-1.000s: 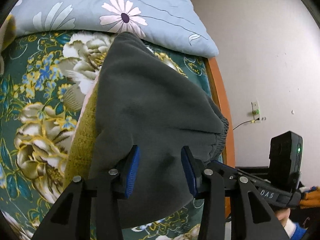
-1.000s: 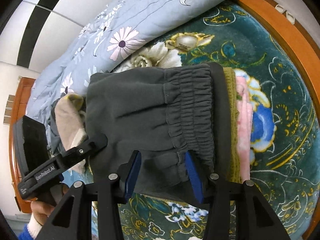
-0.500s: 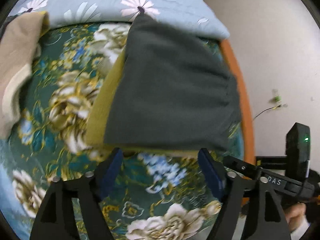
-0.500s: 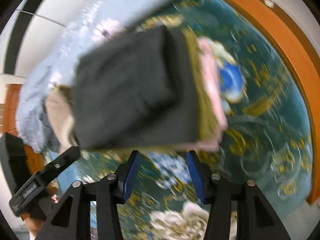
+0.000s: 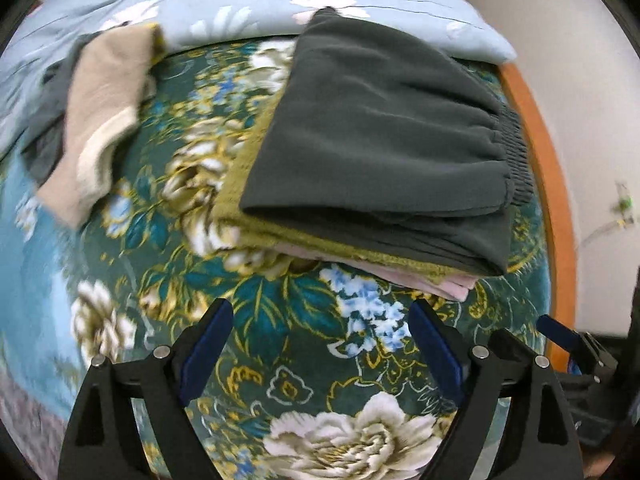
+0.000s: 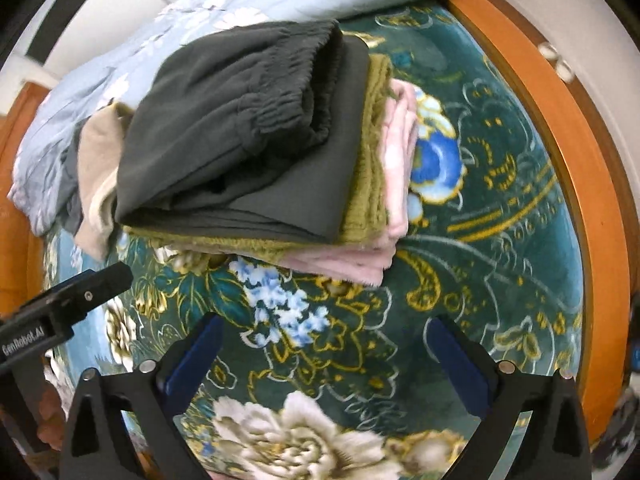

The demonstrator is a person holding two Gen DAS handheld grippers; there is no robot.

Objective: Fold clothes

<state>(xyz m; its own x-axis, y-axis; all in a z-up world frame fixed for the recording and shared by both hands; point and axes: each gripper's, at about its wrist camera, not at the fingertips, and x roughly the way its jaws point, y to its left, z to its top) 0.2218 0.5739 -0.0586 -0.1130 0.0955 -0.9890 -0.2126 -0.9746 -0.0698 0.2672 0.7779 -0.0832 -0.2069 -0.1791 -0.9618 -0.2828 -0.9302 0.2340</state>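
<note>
Looking along the left tongs: spread wide, blue pads bare, nothing held, hovering over the green floral bedspread. Straight ahead of the fingers, well clear of them, a stack of folded clothes on the bed: dark grey trousers on top, elastic waistband toward the right, an olive knit under them showing along the left and near edges, a pale pink garment at the bottom, peeking out at the near right corner. Ahead and to the left, apart from the stack, a loose beige garment lying over something grey, blurred. Beyond both, a light blue flowered quilt. Off to the right, the orange wooden bed frame and a pale wall. Looking along the right tongs: likewise wide open and empty above the bedspread. Ahead and slightly left, the same stack, trousers uppermost with the gathered waistband on the far side, olive knit and pink garment stepping out to the right. Behind the stack on the left, the beige garment. At the left edge, the black body of the other tool, marked GenRobot.AI. To the right, the bed frame curving round.
</note>
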